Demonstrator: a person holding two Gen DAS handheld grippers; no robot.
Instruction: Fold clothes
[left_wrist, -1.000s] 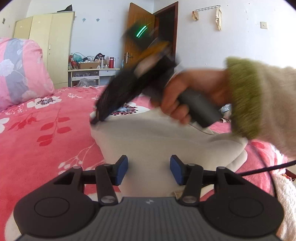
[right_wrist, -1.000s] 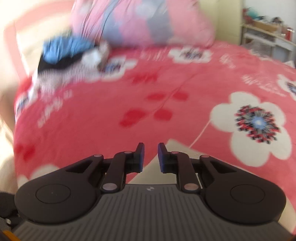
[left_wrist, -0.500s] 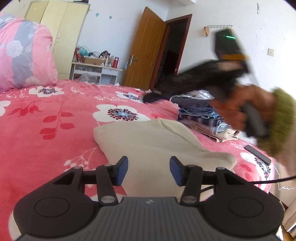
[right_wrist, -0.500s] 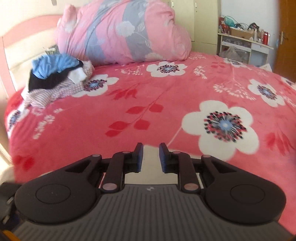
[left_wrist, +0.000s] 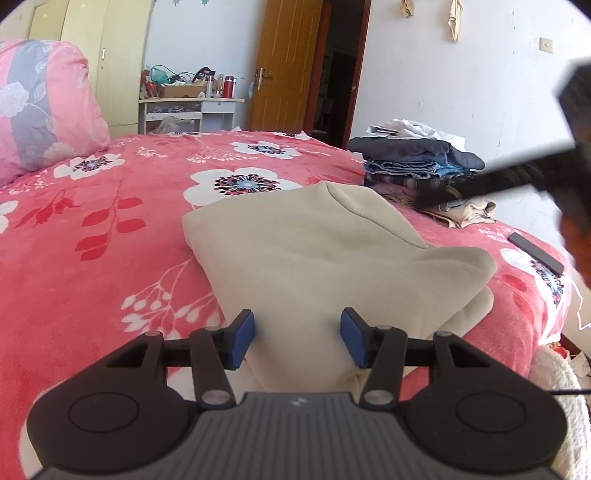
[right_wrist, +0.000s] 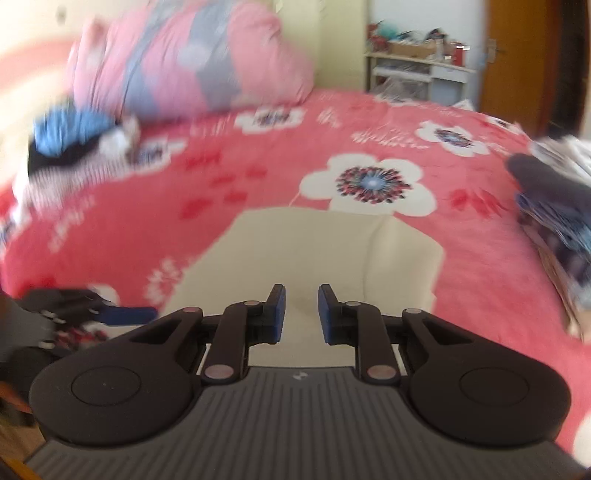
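A folded beige garment (left_wrist: 325, 251) lies on the red flowered bedspread (left_wrist: 92, 240). My left gripper (left_wrist: 297, 339) is open and empty, low over the garment's near edge. The right gripper shows blurred at the right edge of the left wrist view (left_wrist: 517, 177), raised over the bed. In the blurred right wrist view, my right gripper (right_wrist: 301, 314) is open with a narrow gap and holds nothing, above the beige garment (right_wrist: 314, 251). The left gripper's blue fingertip (right_wrist: 125, 314) shows at the lower left there.
A stack of folded clothes (left_wrist: 417, 162) sits at the bed's far right. A heap of unfolded clothes (right_wrist: 70, 147) lies near the pink pillow (right_wrist: 192, 62). A dark flat phone-like object (left_wrist: 535, 253) lies at the right bed edge. Door, desk and wardrobe stand behind.
The right gripper has swung from over the garment to the right side and pulled back, its view now taking in more of the garment. The left gripper stays open and nearly still.
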